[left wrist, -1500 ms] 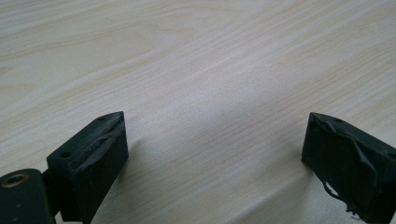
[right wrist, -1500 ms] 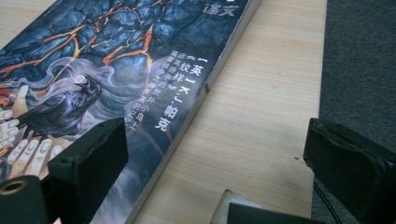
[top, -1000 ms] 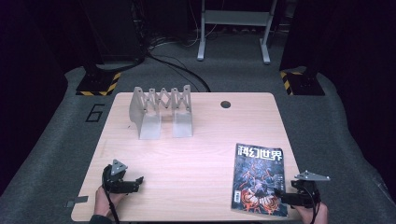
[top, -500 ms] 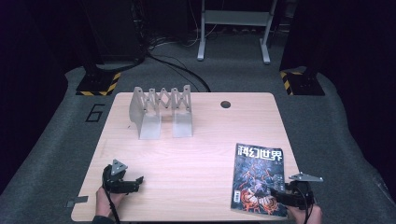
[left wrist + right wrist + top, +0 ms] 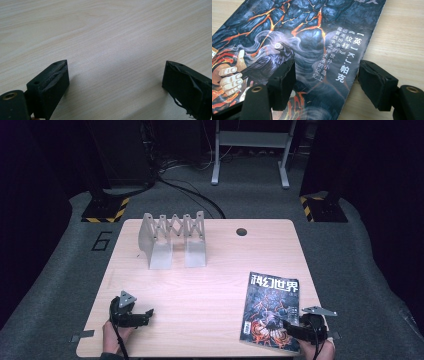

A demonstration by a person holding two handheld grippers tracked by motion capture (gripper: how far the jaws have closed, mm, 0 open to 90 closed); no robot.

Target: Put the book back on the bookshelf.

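Your right gripper is at the near right corner of the wooden table, and its jaws are spread wide over the lower edge of the magazine. In the right gripper view one jaw stands above the cover of the magazine, near the picture of the raven, and the other jaw stands over bare wood just beside the magazine's right edge. So the edge lies between the jaws, but nothing is pinched yet.

To take it well, I think you should lower the outer jaw until it touches the table, then slide it under the edge, because a magazine lying flat gives little room for a jaw. Close slowly. If you take only the cover, the pages may hang down and open, so try to catch the whole thickness close to the spine side.

Your left gripper rests at the near left of the table, jaws also spread apart, with only bare wood between them in the left gripper view. The metal book rack stands at the far side, well apart from the magazine; probably it is the place to bring it, so keep the path to it free.
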